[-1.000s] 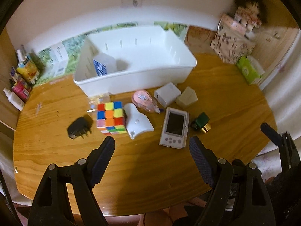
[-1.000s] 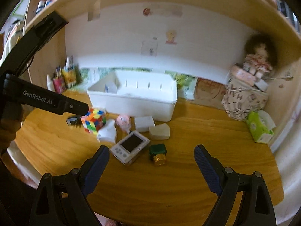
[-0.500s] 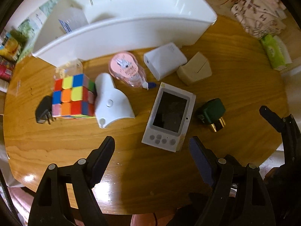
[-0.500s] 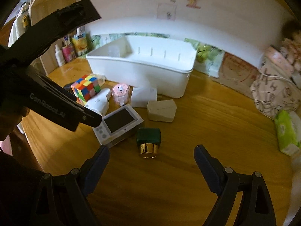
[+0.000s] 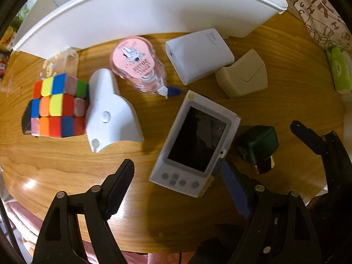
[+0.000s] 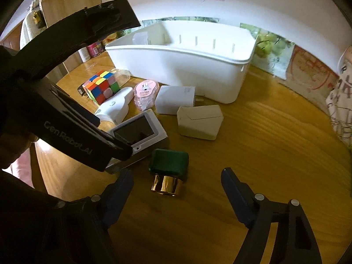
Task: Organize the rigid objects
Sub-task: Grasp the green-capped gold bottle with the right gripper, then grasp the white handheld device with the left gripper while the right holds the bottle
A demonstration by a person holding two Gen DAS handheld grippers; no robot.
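Your left gripper hangs with its jaws spread wide and empty, straddling the lower end of the white handheld console, which lies flat on the wooden table; the right finger sits just beside the console's lower right corner. Your right gripper is likewise spread and empty, with the green bottle with a gold cap lying on its side between the fingertips. Bare tabletop lies to the right of that bottle. Beyond the console lie a white curved device, a colour cube touching it, a pink tape dispenser, a white charger block and a beige box. The white bin stands behind them, its front wall close to the charger block.
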